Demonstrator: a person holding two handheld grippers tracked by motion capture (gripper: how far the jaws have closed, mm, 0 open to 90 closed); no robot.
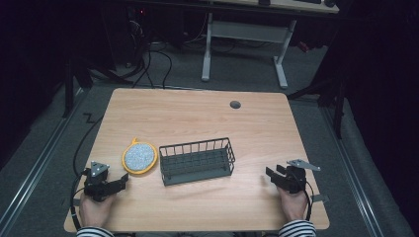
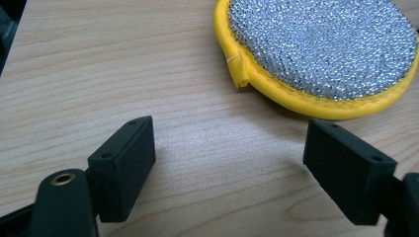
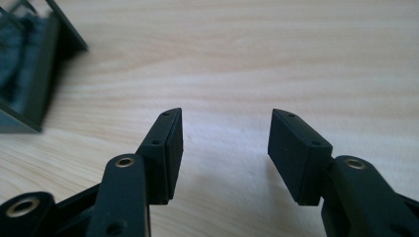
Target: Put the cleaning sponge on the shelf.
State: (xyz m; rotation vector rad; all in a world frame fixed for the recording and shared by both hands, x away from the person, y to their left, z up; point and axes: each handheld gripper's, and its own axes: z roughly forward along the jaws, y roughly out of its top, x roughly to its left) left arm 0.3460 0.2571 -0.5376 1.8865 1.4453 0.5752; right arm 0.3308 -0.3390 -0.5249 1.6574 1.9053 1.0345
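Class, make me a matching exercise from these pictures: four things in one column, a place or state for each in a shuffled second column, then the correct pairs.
Things:
1. scouring pad
2. wire basket
3. left hand-held gripper
4. cable hole

Places or states:
A. far side of the table top
B. round, yellow-rimmed, lying flat left of the basket
C. open, holding nothing, near the pad
D. dark, standing mid-table between the two grippers

Pairs: 1-B, 2-D, 3-C, 4-A
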